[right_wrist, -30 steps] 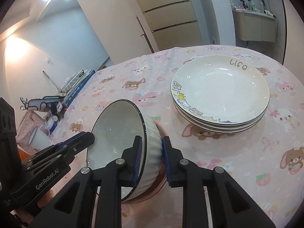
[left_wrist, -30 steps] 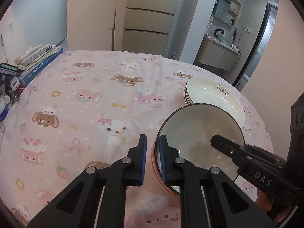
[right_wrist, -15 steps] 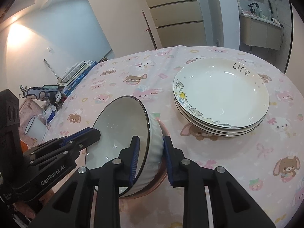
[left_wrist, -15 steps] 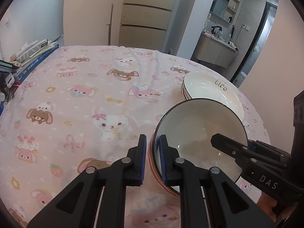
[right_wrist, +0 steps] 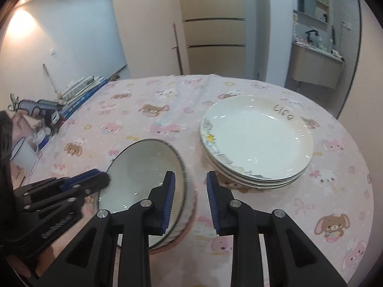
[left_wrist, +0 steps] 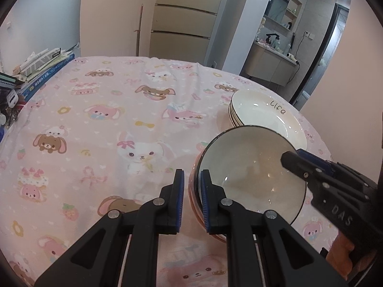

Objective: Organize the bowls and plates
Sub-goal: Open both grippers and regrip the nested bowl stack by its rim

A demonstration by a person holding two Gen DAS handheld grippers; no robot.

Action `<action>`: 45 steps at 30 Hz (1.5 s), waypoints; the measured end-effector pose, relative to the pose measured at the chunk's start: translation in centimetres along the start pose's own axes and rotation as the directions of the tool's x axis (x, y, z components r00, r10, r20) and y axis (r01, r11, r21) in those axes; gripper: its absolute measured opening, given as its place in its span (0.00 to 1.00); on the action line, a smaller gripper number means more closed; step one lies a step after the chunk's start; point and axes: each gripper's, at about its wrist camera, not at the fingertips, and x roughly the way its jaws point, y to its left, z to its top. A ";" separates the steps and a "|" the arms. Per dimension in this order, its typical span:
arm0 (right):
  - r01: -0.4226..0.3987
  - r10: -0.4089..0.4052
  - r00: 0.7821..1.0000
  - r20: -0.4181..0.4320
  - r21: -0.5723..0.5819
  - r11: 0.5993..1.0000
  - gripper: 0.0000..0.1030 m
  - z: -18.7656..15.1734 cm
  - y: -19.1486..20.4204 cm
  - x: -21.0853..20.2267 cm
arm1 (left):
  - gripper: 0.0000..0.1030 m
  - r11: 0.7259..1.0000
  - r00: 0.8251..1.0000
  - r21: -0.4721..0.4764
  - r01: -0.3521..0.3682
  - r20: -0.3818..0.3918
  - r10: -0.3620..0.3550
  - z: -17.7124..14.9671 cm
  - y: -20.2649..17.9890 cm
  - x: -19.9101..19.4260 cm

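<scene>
Stacking looks mostly done. White ribbed ceramic bowl with a dark rim (right_wrist: 143, 179) sits nested on a pink bowl stack (left_wrist: 195, 205) at the near edge of the round bench under a pink cartoon-animal cloth (left_wrist: 107, 131). How many pink bowls lie beneath I cannot tell; only rim edges show. Just beside it stands a stack of cream shallow plates with "Life" lettering (right_wrist: 258, 138), four rims countable in the right wrist view.

Left tongs (left_wrist: 192, 201) are nearly closed, pinching the bowl stack's near rim between the blue pads. Right tongs (right_wrist: 190, 201) stand part-open with the white bowl's wall between the pads, neither pad pressing: released.

Left to do, by my reading: let go with the left tongs and withdraw. No loose plates or bowls visible elsewhere; books and clutter (left_wrist: 36, 71) sit at the far-left edge.
</scene>
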 end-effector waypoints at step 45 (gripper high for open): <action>-0.189 0.177 0.982 0.072 0.221 0.957 0.66 -0.7 -4.4 0.2 | 0.83 0.990 0.981 -0.048 0.133 0.150 -0.125 0.9 1.6 -1.9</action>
